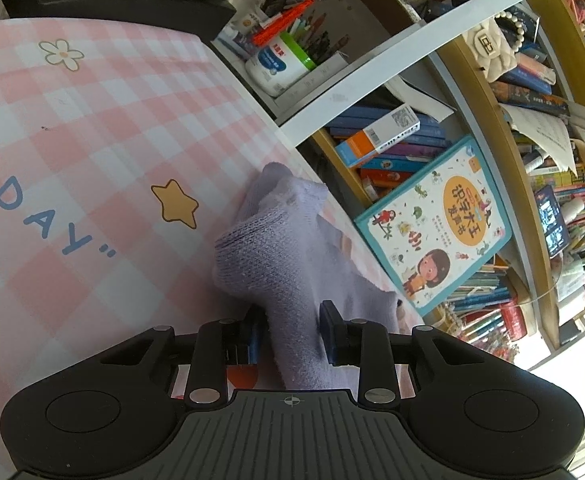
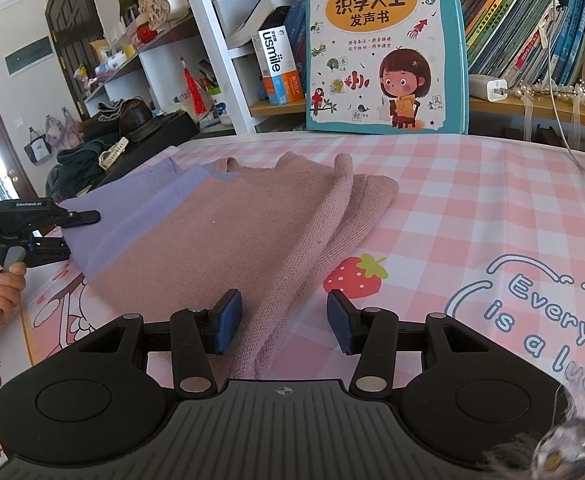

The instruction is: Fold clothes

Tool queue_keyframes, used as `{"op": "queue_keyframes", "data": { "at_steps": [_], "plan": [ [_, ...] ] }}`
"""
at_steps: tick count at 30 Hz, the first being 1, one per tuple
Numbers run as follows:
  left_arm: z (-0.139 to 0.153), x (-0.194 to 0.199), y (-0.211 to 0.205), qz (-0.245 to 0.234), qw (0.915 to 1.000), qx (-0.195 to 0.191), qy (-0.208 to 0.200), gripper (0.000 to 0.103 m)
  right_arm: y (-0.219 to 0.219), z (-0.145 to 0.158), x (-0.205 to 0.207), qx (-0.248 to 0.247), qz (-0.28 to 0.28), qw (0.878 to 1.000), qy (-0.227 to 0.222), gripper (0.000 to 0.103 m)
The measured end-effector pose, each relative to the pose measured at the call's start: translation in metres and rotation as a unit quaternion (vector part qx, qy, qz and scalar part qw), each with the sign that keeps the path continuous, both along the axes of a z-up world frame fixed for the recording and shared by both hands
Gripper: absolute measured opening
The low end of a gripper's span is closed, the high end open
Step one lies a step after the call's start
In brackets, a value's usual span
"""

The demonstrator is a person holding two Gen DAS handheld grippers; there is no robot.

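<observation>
My right gripper (image 2: 282,320): nearest item; jaws stand apart, blue pads (image 2: 229,322) clear of the cloth; the near edge of the sweater lies between them, unpressed.
My left gripper (image 1: 290,330): jaws closed on a bunched lilac fold of the sweater, which rises between the pads; seen from the right wrist view, it clamps the garment's left edge (image 2: 62,236).
My left hand (image 2: 0,286): wrapped round the gripper's handle, at the left border of the right wrist view.
Sweater (image 2: 220,236): knitted, dusty pink body with a lilac band along the left side; lies flat on the tabletop, with folded pink layers stacked along its right side; lilac corner lifted in my left gripper (image 1: 268,248).
Tablecloth (image 2: 472,208): pink and white check, printed with a strawberry (image 2: 354,274), a yellow star (image 1: 176,206), a white flower (image 1: 61,54) and blue lettering.
Children's book (image 2: 380,44): teal border, cartoon girl on the cover; stands upright just beyond the far table edge, against the shelves.
Bookshelf (image 2: 532,36): far background, packed with upright and leaning books.
Red tassel (image 2: 193,86): hangs from a shelf, far left.
</observation>
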State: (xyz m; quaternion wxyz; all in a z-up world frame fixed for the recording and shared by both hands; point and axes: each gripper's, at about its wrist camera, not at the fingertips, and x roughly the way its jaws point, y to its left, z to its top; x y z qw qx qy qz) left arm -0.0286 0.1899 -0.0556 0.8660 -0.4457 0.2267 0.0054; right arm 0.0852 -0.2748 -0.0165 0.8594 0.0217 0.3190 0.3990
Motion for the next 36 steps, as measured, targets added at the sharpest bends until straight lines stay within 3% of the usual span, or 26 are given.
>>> {"op": "queue_keyframes", "data": {
  "at_steps": [5, 10, 28, 33, 36],
  "plan": [
    [-0.002, -0.004, 0.0011, 0.022, 0.9996, -0.016, -0.01, 0.029, -0.0028, -0.0009, 0.0013, 0.012, 0.0, 1.0, 0.01, 0.046],
    [-0.0011, -0.0047, -0.0016, 0.026, 0.9996, -0.006, -0.012, 0.028, -0.005, -0.001, 0.0025, 0.018, 0.0, 1.0, 0.014, 0.046],
    [-0.0021, -0.0039, 0.0042, 0.013, 0.9996, -0.024, -0.011, 0.028, -0.0054, -0.001, 0.0036, 0.016, 0.001, 1.0, 0.013, 0.046],
    [-0.0056, -0.0057, 0.0053, 0.019, 0.9993, -0.025, -0.019, 0.015, -0.0034, 0.0, 0.0019, 0.008, 0.002, 1.0, 0.007, 0.046],
    [-0.0072, -0.0073, 0.0081, 0.019, 0.9989, -0.035, -0.023, 0.014, -0.0014, 0.0004, 0.0005, 0.001, 0.002, 1.0, 0.002, 0.046]
  ]
}}
